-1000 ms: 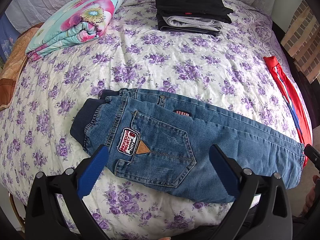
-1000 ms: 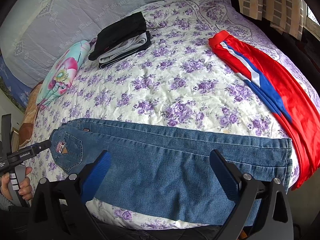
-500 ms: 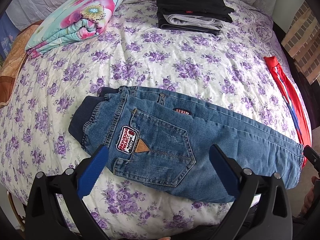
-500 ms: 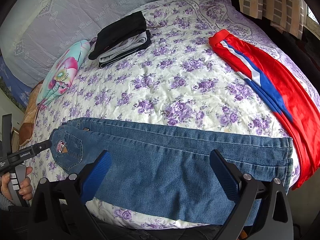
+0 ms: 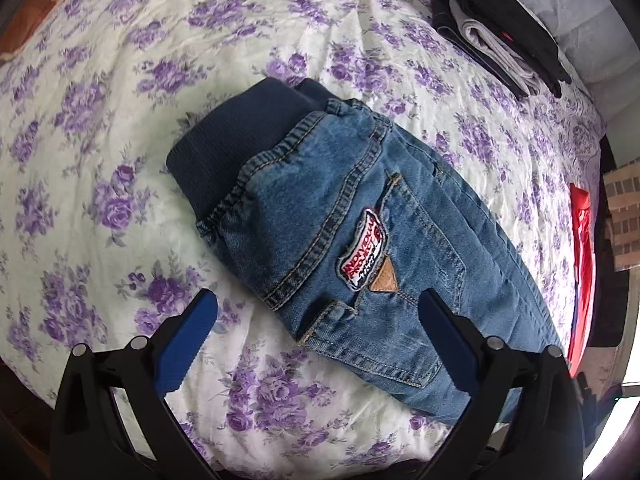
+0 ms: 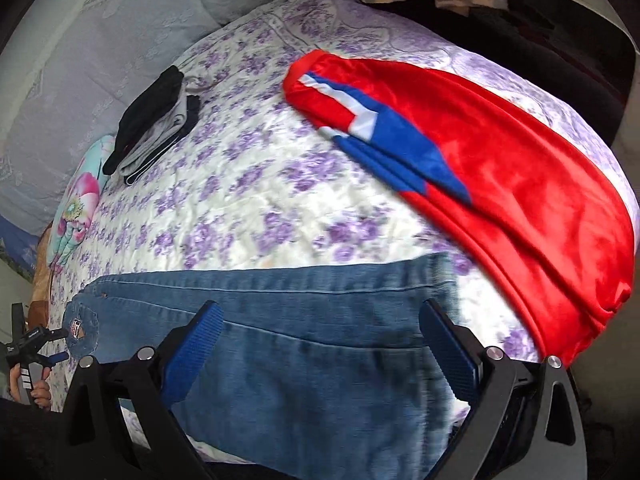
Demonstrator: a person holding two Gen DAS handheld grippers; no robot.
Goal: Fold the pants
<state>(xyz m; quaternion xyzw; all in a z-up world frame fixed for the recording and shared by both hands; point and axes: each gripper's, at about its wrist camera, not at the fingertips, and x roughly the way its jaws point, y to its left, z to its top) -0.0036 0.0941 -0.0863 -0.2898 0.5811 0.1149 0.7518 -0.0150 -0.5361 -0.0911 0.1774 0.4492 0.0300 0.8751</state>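
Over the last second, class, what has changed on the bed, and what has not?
Both open tools moved closer: the left tool toward the waistband end of the jeans, the right tool toward the leg hems. Neither grips anything. Jeans, red pants and folded stack stayed put.

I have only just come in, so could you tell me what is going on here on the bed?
A person is about to fold a pair of blue denim jeans laid lengthwise on the purple-flowered bedspread. The left hand-held gripper hovers open by the waistband end, and the right hand-held gripper is open over the leg end. Neither grips the denim yet. A red garment with blue and white stripes lies nearby, and a stack of folded dark clothes sits farther up the bed.
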